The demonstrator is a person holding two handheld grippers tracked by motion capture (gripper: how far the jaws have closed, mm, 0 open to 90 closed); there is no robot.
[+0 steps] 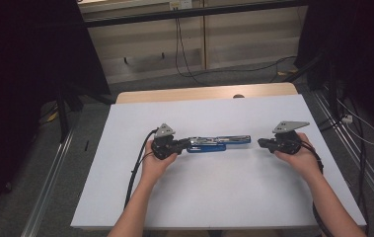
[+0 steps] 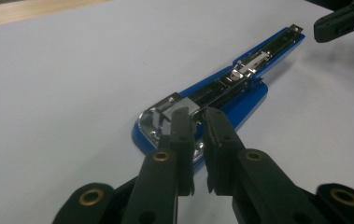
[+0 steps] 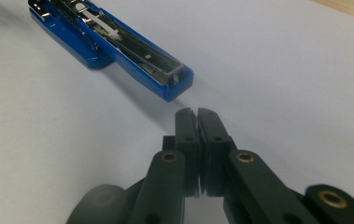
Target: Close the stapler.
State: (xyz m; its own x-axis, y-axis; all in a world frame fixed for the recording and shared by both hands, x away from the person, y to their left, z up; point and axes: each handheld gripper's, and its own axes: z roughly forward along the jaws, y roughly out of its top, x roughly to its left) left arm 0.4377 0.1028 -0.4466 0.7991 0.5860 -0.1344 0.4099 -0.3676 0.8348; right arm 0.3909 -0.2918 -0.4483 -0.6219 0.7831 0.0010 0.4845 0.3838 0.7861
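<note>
A blue stapler (image 1: pixel 219 143) lies opened out flat on the white tabletop (image 1: pixel 214 192), its metal track facing up. My left gripper (image 1: pixel 188 143) is at its left end. In the left gripper view the black jaws (image 2: pixel 198 114) stand almost together with a thin slit between them, their tips over the stapler's (image 2: pixel 240 88) shiny rounded end, and nothing shows in the slit. My right gripper (image 1: pixel 260 143) hovers just right of the stapler's other end, apart from it. Its jaws (image 3: pixel 197 112) are pressed together and empty, a short way from the stapler (image 3: pixel 118 46). The right gripper (image 2: pixel 322 30) also appears beyond the stapler's far tip.
A strip of bare wood (image 1: pixel 204 93) runs along the table's far edge. Cables (image 1: pixel 137 168) trail from the left gripper toward the near edge. Dark stands (image 1: pixel 66 98) and rails flank the table, with wall panels and wires behind.
</note>
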